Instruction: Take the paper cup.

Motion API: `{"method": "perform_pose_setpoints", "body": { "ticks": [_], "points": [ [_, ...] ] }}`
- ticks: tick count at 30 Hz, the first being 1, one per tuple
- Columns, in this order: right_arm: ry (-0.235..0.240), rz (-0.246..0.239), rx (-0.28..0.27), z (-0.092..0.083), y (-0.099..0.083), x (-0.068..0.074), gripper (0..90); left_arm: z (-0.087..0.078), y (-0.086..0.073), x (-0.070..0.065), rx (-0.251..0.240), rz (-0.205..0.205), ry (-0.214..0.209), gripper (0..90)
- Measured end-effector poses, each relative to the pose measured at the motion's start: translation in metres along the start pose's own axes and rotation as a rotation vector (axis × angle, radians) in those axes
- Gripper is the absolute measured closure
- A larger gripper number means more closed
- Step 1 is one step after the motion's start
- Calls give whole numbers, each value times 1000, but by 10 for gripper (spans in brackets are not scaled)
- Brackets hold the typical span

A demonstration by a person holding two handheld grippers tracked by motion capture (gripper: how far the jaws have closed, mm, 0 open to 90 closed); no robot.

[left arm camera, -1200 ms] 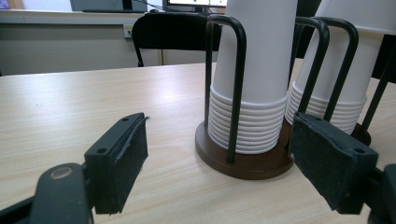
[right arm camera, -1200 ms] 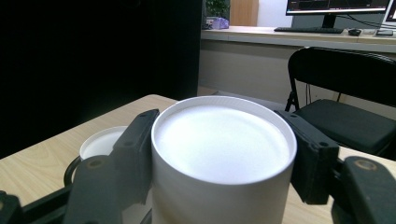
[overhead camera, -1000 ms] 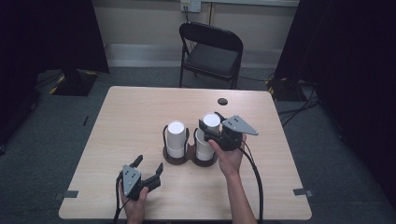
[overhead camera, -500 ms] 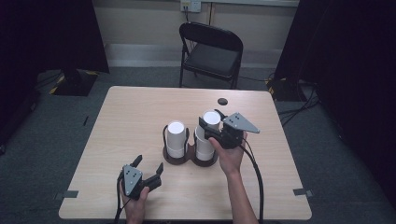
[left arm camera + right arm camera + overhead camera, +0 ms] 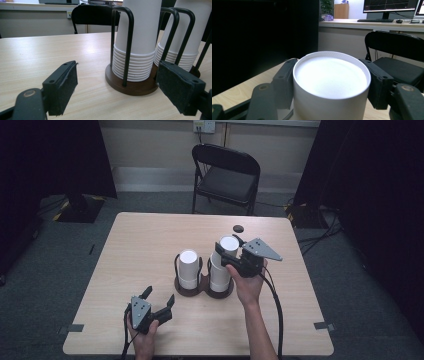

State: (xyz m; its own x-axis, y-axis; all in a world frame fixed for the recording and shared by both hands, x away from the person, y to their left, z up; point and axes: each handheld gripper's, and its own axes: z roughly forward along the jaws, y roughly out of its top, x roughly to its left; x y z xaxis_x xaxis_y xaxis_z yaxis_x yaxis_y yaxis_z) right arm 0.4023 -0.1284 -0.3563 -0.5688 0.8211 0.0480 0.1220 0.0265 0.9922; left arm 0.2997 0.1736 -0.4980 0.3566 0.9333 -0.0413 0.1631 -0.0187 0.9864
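Right claw (image 5: 231, 257) clamps the top white paper cup (image 5: 228, 246) of the right stack; left claw (image 5: 157, 301), at seven o'clock, gapes empty. Nested cups could lift together.

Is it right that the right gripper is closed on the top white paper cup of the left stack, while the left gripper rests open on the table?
Not quite. The right gripper is closed on the top white paper cup of the right stack, not the left; the high view shows this. The left gripper does rest open on the light wooden table.
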Motion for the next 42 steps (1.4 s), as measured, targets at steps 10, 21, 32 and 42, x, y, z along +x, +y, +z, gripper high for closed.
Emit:
{"method": "perform_pose_setpoints", "body": {
  "ticks": [10,21,32,42],
  "points": [
    [-18,33,-16,-11,7,-5,344,0,0,3,-4,-29,-5,195],
    [-21,53,-24,-22,5,-8,344,1,1,2,14,-16,-6,233],
    [-26,97,-47,-42,1,-13,344,4,2,5,61,-39,-49,226],
    [-3,139,-64,-63,-10,-8,345,3,5,2,74,-42,-135,255]
  ]
}}
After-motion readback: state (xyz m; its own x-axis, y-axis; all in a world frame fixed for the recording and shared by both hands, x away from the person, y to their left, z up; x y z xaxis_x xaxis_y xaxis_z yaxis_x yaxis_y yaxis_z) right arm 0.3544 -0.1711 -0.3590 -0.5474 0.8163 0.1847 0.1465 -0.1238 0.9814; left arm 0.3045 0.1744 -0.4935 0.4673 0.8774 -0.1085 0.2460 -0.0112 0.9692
